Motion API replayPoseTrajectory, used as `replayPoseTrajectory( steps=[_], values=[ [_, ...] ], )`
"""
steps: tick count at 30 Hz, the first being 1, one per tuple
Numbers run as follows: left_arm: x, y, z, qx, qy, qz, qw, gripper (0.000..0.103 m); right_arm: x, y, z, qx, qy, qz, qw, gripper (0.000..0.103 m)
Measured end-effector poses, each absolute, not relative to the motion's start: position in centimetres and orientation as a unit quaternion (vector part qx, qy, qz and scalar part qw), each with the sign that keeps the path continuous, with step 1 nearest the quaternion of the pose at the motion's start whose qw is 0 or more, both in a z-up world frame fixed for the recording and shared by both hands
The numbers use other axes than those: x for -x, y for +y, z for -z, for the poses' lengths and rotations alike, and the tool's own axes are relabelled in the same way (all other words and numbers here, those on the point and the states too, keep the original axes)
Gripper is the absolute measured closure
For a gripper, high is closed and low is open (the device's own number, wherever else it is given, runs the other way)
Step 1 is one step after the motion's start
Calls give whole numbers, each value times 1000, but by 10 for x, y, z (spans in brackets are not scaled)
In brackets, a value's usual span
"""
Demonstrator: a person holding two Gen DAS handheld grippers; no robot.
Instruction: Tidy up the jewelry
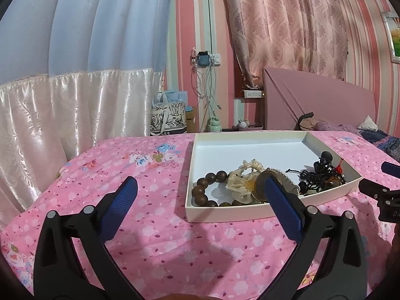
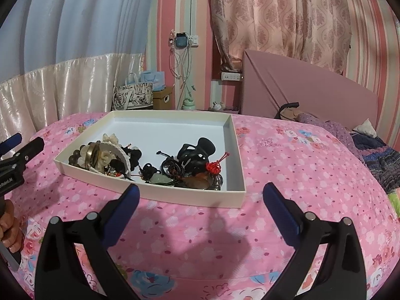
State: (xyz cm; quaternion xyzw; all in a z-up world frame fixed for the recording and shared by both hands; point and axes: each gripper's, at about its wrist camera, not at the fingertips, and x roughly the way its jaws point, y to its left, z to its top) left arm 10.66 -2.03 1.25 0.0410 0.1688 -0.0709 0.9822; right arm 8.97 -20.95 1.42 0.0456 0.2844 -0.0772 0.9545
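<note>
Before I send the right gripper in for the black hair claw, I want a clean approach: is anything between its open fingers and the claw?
Yes. The white tray's near wall crosses the path, and black cords and a red knot lie before the black hair claw. The right gripper must come over them.

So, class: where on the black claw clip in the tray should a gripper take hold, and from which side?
Grip the black claw clip across its raised top end, coming from above; it stands clear of the cords tangled at its base.
</note>
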Motion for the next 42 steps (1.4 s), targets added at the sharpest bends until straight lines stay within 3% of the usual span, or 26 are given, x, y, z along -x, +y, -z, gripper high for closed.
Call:
replayPoseTrajectory(
  steps=[42],
  values=[
    [-101,-19,-15,-40,168,71,982,3,-90,-209,-13,-41,284,79,955,4]
  ],
)
